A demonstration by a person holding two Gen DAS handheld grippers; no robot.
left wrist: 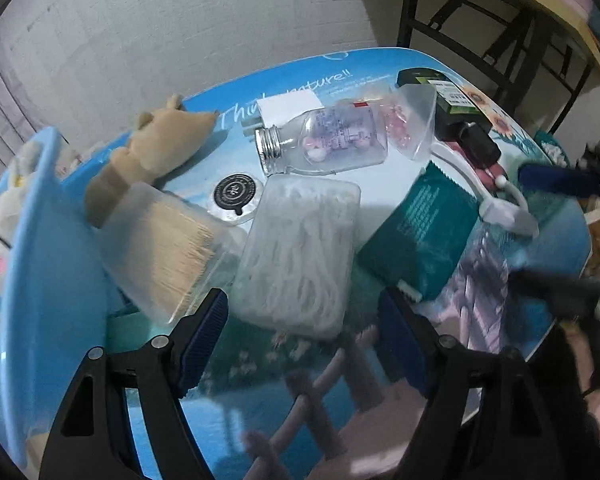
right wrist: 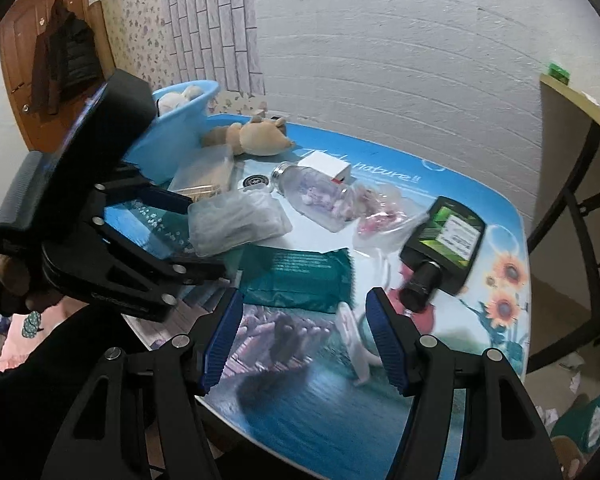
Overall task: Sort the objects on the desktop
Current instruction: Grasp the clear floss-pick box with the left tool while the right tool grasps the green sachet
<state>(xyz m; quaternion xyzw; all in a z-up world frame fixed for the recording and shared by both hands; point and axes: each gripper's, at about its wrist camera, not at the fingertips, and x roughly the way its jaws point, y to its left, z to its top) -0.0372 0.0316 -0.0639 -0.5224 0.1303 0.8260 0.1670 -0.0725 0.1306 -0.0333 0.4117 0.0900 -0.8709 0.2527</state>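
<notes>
In blue basin: plush rabbit (white).

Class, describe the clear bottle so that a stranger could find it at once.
Start at the blue table and go to its middle. The bottle lies on its side beside the white box. Only it has a silver screw cap, with pink and white bits inside.

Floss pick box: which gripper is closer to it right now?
Left. The left gripper hangs open right at the near edge of the floss pick box; the right gripper sits farther off, past the teal packet.
</notes>
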